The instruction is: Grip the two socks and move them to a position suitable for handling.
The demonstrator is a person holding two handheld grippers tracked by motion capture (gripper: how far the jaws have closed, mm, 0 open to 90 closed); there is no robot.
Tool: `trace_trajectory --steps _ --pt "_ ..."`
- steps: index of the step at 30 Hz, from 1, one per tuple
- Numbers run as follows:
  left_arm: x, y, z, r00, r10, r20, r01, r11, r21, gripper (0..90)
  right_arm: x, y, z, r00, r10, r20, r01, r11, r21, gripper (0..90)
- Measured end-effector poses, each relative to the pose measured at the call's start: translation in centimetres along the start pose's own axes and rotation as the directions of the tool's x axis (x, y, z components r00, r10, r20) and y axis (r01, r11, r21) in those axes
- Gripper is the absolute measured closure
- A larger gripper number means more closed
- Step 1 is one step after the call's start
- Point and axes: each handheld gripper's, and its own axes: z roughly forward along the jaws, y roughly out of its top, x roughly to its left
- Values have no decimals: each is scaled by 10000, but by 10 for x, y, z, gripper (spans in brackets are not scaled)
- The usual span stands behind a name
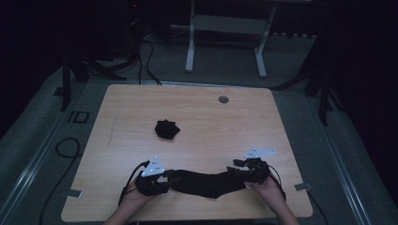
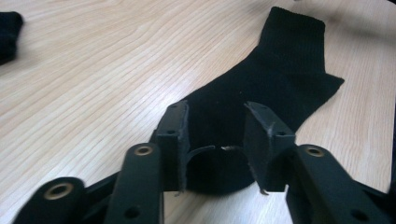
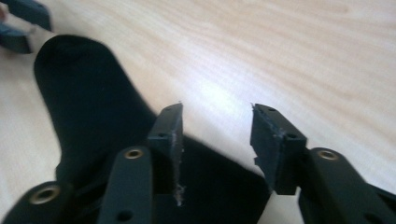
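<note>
Wooden table (image 1: 197, 117), black sock (image 1: 206, 183) flat between left tool (image 1: 165, 180) and right tool (image 1: 238, 169); both part-open, apparently gripping nothing

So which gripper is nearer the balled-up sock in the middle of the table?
Left. The left gripper sits at the flat sock's left end, below the balled-up sock; the right gripper is further off, down to its right.

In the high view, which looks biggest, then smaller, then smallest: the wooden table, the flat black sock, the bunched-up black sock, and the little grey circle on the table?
1. Wooden table
2. Flat black sock
3. Bunched-up black sock
4. Grey circle

The bunched-up sock lies farther from the camera, so it may look a bit smaller than it is.
</note>
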Motion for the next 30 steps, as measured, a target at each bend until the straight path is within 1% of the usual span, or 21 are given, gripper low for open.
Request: trace_trajectory --steps 1,3,5,6,8,11,12,13,15,16,17,18,21,22,23,24,26,27,28,29,30 --pt "1 -2 -2 10000 9 -57 -9 10000 36 555 -1 4 1 10000 -34 3 34 10000 -34 457" --pt "2 -7 -6 9999 -94 -101 94 10000 32 542 -1 11 5 9999 -145 40 145 9999 -59 417" --pt "4 -12 -9 9996 -243 -141 244 9997 61 526 -1 18 10 9997 -244 -52 244 9996 -105 368" --pt "4 -14 -10 9995 -266 -160 267 9996 66 514 -1 22 12 9995 -300 -89 299 9995 -103 360" --pt "5 -16 -12 9992 -364 -148 365 9993 95 513 0 29 19 9987 -445 -241 442 9989 -125 321" --pt "8 -18 -12 9983 -579 -10 579 9983 -3 513 2 40 31 9971 -600 -467 600 9982 -15 300" --pt "8 -18 -11 9982 -601 -8 601 9982 -18 500 2 44 36 9967 -620 -518 623 9981 38 300" --pt "9 -18 -11 9982 -608 8 608 9982 -11 494 3 48 40 9963 -635 -580 641 9979 97 304" --pt "8 -19 -10 9986 -523 4 523 9986 51 494 6 55 49 9940 -880 -643 892 9959 160 326" --pt "8 -19 -10 9986 -523 4 523 9986 51 494 6 55 49 9940 -880 -643 892 9959 160 326" --pt "8 -19 -10 9986 -523 4 523 9986 51 494 7 60 54 9925 -1028 -664 1045 9943 230 326" --pt "9 -20 -10 9985 -547 -45 547 9985 81 494 11 71 63 9884 -1348 -706 1372 9901 296 363" --pt "11 -21 -11 9981 -603 -89 603 9982 53 494 18 87 76 9808 -1770 -817 1804 9829 367 399" --pt "11 -21 -11 9981 -603 -89 603 9982 53 494 18 87 76 9808 -1770 -817 1804 9829 367 399" --pt "11 -22 -12 9979 -642 -104 643 9979 44 494 20 93 81 9784 -1881 -859 1917 9808 358 409" --pt "12 -22 -12 9978 -647 -121 647 9979 32 494 24 102 89 9741 -2054 -942 2094 9772 347 425" --pt "12 -24 -13 9975 -688 -130 688 9976 -4 494 29 111 98 9707 -2192 -990 2239 9738 390 440" --pt "13 -24 -13 9974 -712 -126 712 9975 -6 494 32 115 103 9667 -2347 -1019 2396 9701 388 446" --pt "13 -24 -13 9974 -712 -126 712 9975 -6 494 32 115 103 9667 -2347 -1019 2396 9701 388 446" --pt "13 -25 -13 9971 -747 -115 746 9972 -40 494 35 119 108 9634 -2469 -1042 2525 9666 441 455" --pt "14 -25 -13 9972 -750 -80 750 9972 -43 494 40 128 119 9545 -2749 -1153 2824 9577 551 491"
